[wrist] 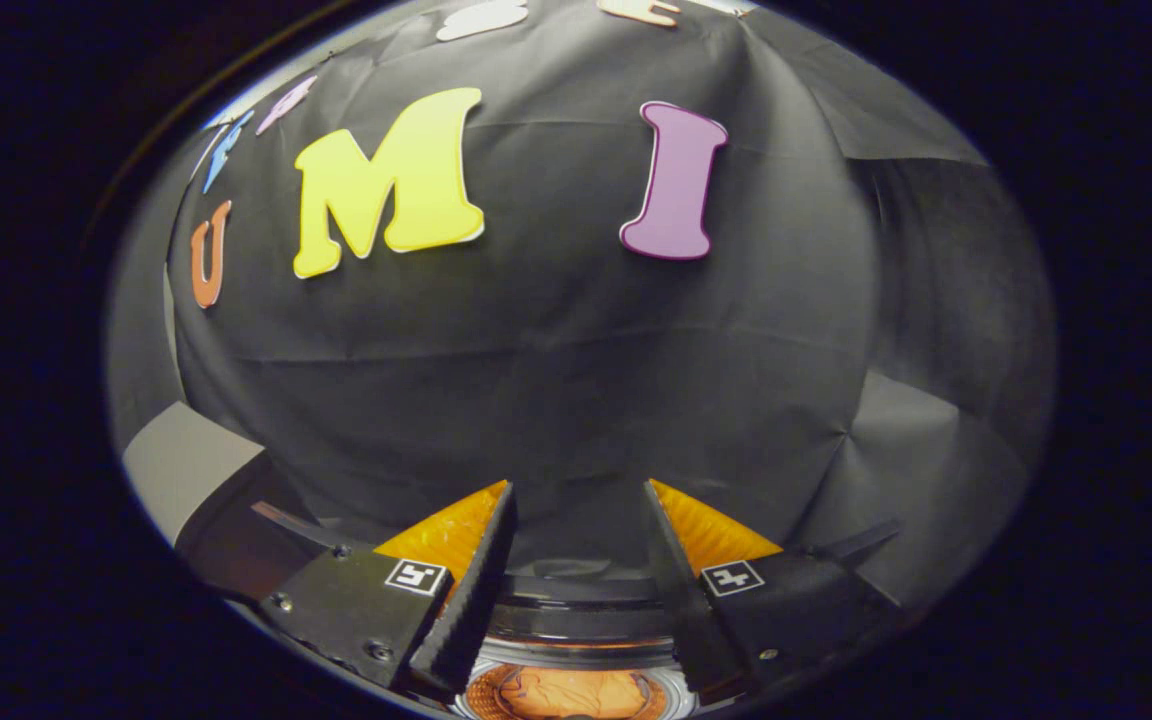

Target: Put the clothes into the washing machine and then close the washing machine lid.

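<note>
At the bottom centre of the frame, closest to the camera, the hand-held gripper (576,560) points forward with its two fingers spread apart and nothing held between them. Each finger carries a small square black-and-white marker (417,576) on its base. Through the gap between the fingers, at the very bottom edge of the frame, sits the round opening of the washing machine (568,668), seen from above: a silvery ring circles a perforated drum, and inside it lies a bundle of orange clothes (568,692). Just above that ring, a dark curved band (576,620) with a glossy edge spans the gap between the fingers; it appears to be the machine's lid or upper rim, but which of the two cannot be told from here. Because the clothes already lie in the drum, the loading step looks done, and closing the lid seems to be the step in hand. The next move likely calls for lowering the fingers towards the lid's edge and pushing or drawing it down over the opening, with no need to grasp any cloth. At the lower left of the frame, a pale grey surface (181,475) shows beside the machine. Beyond everything, the black cloth wall (576,350) of the booth covers the middle and upper frame.
</note>
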`<state>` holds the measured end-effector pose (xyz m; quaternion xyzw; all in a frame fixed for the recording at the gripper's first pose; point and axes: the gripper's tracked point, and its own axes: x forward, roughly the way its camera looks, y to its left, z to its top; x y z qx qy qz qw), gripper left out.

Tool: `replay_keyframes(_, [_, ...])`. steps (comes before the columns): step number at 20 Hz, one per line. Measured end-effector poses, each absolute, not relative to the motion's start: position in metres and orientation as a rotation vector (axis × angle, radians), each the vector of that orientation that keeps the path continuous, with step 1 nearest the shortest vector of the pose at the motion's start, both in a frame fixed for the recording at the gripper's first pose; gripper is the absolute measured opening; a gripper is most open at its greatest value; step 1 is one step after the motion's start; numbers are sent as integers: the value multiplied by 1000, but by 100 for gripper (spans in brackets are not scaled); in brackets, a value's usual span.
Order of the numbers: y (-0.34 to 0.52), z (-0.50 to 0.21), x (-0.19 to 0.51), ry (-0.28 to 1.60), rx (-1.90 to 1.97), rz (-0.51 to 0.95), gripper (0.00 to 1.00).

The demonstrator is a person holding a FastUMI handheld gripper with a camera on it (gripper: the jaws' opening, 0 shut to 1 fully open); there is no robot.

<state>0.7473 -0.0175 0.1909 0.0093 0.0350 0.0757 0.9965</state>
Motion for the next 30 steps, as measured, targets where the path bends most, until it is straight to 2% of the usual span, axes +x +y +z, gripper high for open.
replay_keyframes(10, [-20,185,724,7,20,164,79])
replay_keyframes(30, [-26,155,668,-3,22,150,78])
